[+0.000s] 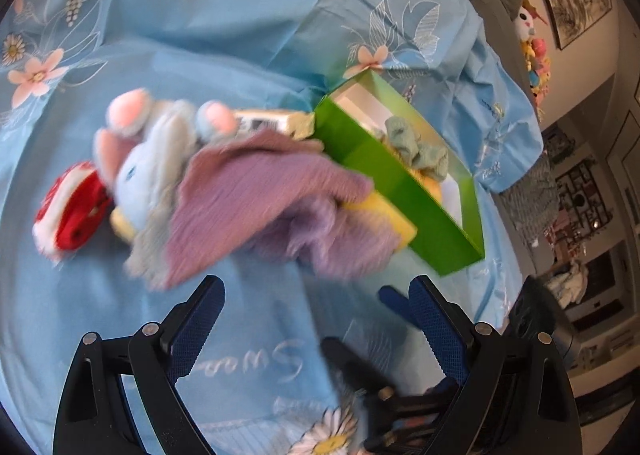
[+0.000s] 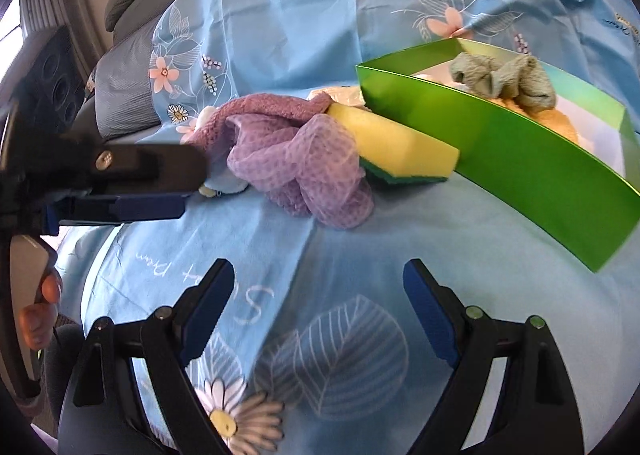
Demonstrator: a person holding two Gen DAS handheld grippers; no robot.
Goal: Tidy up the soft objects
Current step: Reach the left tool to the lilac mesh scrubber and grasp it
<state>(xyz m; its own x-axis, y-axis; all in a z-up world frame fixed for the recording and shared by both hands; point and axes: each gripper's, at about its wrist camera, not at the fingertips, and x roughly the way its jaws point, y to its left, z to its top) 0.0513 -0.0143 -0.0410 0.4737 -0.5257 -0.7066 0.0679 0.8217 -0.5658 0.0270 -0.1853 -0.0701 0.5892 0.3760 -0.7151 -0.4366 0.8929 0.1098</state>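
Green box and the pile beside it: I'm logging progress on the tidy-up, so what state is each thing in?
Green box: open, partly filled.
Grey-green cloth: crumpled, inside the box.
Yellow sponge: outside, against the box wall.
Purple mesh: bunched on the sheet.
Purple towel: draped over the plush.
Blue plush: lying outside.
Left gripper: open, empty.
Right gripper: open, empty.

1. Left gripper [image 1: 316, 297] at the bottom edge, jaws spread wide, nothing between them, above the blue floral cloth [image 1: 240, 3].
2. Just beyond: purple towel [image 1: 264, 191] heaped over a pale blue plush toy [image 1: 140, 171] (blurred, pink ears up).
3. Left of the plush: red item [image 1: 70, 207], touching it.
4. Right: green box [image 1: 400, 191], tilted, with a grey-green cloth [image 1: 416, 143] inside; yellow sponge [image 1: 384, 219] against its near wall.
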